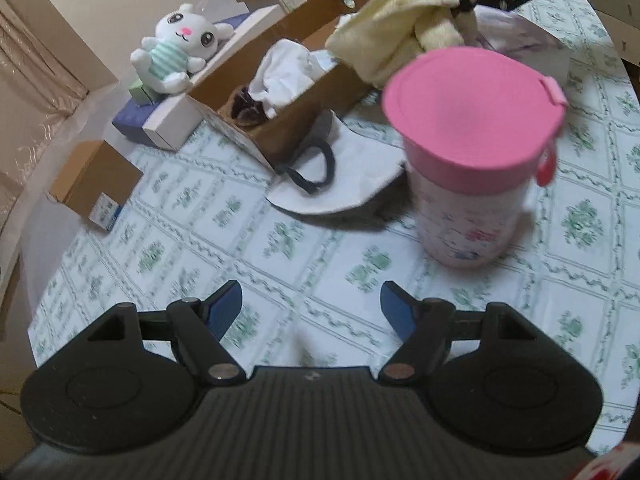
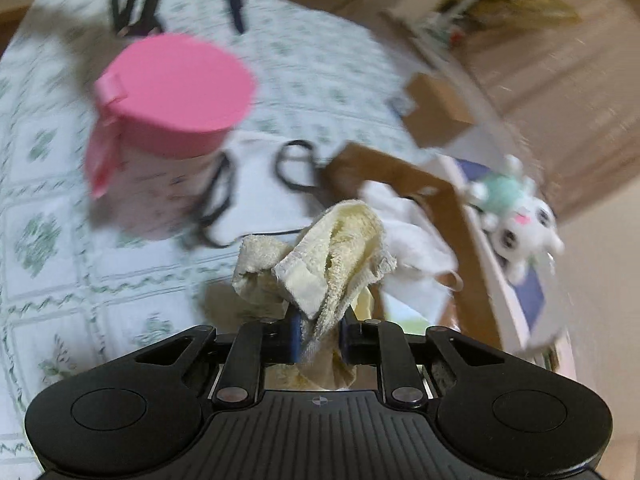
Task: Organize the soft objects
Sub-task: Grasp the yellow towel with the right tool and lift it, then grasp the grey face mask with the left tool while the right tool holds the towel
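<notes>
Right wrist view shows the right gripper (image 2: 319, 338) with its jaws pinching a soft yellow towel (image 2: 320, 268) above the cardboard box (image 2: 452, 216). It looks light and floppy; grab a thick fold. Left gripper (image 1: 311, 312) jaws are spread, holding nothing.

Soft indoor light, fisheye edges; right wrist view motion-blurred.

Left gripper (image 1: 311, 306): occupies the bottom of its own wrist view, blue-padded fingers (image 1: 226, 308) spread wide apart, nothing between them; also visible blurred at the top left of the right wrist view.

Right gripper (image 2: 319, 336): bottom centre of its own view, fingers drawn close, clamped on the cream towel (image 2: 332, 256); also visible at the top right of the left wrist view.
</notes>
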Available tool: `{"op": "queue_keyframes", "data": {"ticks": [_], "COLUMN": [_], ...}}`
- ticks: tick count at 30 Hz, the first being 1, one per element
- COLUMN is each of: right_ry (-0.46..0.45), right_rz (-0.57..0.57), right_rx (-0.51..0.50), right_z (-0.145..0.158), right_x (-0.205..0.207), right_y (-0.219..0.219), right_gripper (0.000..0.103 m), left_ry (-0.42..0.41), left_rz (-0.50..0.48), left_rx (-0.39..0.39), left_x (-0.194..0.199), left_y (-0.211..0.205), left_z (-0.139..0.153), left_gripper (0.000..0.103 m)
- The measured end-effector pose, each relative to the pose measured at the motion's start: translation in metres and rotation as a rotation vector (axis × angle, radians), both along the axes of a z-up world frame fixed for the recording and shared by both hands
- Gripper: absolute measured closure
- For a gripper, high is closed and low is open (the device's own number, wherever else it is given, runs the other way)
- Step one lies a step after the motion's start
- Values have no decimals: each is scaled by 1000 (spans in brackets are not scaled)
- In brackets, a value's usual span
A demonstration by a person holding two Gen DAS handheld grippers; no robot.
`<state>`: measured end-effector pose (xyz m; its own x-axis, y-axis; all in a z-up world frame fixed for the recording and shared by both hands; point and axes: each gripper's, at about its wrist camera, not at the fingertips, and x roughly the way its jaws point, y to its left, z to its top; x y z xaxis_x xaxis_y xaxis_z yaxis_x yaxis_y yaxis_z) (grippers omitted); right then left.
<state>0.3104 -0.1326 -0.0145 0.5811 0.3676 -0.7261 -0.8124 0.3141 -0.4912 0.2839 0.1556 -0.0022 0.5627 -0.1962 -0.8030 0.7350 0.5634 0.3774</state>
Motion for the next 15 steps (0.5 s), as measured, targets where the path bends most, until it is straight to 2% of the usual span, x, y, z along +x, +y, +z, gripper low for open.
{"op": "queue_keyframes", "data": {"ticks": [5,10,15], "right_ry": [56,108,159], "right_rz": [-50,-49,-69], "right_rx": [61,86,113], "right_z": [9,0,-11], "right_x": [10,12,20], "right_y": [-6,-2,-1], "right_gripper": [85,85,85], "left_ry": [-40,-39,-72], "left_rz": [-83,-173,-311], "left_rx": [19,64,128], "left_x": [18,37,46], "left_y": [-1,-4,-13], "left_z": [-6,-24,-48], "left_gripper": [29,30,32]}}
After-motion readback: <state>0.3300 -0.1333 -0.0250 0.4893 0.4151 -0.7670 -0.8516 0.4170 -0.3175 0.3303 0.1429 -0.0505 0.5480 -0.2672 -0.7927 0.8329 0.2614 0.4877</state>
